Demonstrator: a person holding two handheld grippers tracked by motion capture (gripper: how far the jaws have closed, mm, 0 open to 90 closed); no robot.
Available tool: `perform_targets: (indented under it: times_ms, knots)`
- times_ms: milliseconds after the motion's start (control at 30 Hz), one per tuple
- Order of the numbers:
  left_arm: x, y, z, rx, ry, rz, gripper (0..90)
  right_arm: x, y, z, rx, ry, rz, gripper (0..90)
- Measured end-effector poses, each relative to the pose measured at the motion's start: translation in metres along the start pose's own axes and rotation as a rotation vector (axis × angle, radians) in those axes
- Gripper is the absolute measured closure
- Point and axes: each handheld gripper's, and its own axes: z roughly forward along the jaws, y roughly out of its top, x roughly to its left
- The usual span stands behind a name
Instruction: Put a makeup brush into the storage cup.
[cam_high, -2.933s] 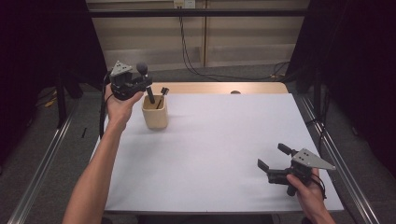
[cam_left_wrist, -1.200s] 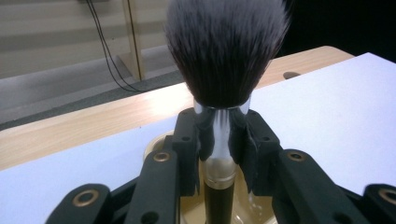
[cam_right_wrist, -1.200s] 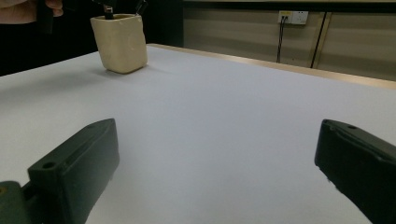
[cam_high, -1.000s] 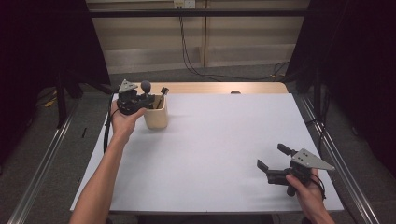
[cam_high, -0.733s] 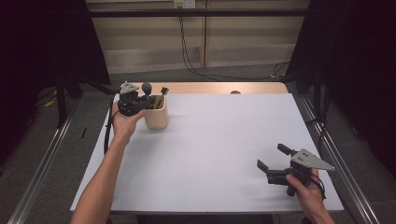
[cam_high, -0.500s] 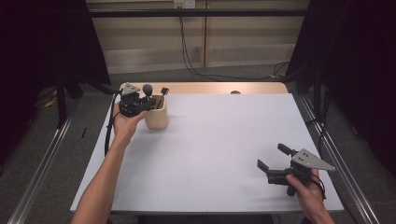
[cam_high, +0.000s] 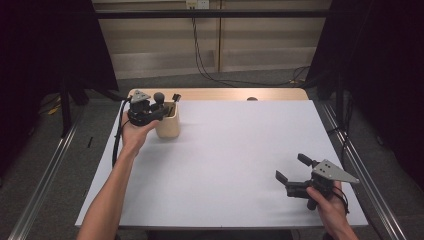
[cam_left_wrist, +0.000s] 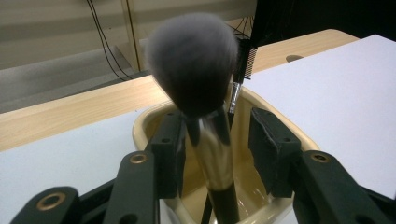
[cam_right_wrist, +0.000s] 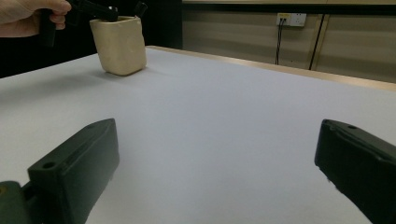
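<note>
- Here, the makeup brush (cam_left_wrist: 205, 116) stands in the cream cup (cam_left_wrist: 261, 135) at the desk's (cam_high: 240, 150) far left corner, beside a small comb brush (cam_left_wrist: 243, 60).
- The left tool (cam_left_wrist: 217, 135) straddles its handle; its jaws have just been opening, with a gap showing on one side.
- The right tool (cam_high: 295, 172) rests spread wide at the near right, well apart.

Brush (cam_left_wrist: 194, 60) head blurred in the left gripper view; its handle's lower end hidden inside the cup (cam_left_wrist: 275, 123).
</note>
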Motion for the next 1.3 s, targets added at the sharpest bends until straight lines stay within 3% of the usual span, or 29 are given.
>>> perform_targets:
  times_ms: [233, 567, 667, 1067, 1300]
  knots:
    - [-0.003, 0.002, -0.003, -0.035, 0.037, 0.004, 37.5, 0.000, 0.000, 0.000, -0.001, 0.001, 0.008, 0.0]
    - [0.000, 0.000, -0.004, -0.060, 0.049, -0.011, 15.5, 0.000, 0.000, 0.000, -0.001, 0.000, 0.010, 0.0]
    - [0.001, -0.001, -0.005, -0.061, 0.043, -0.032, 7.8, 0.000, 0.000, 0.001, -0.001, -0.004, 0.013, 0.0]
    - [0.005, -0.006, -0.013, -0.081, 0.036, -0.052, 2.1, -0.003, -0.002, 0.001, -0.002, -0.007, 0.022, 0.0]
    - [0.001, -0.004, -0.023, -0.110, 0.030, -0.014, 2.1, -0.003, -0.002, 0.001, -0.001, -0.002, 0.015, 0.0]
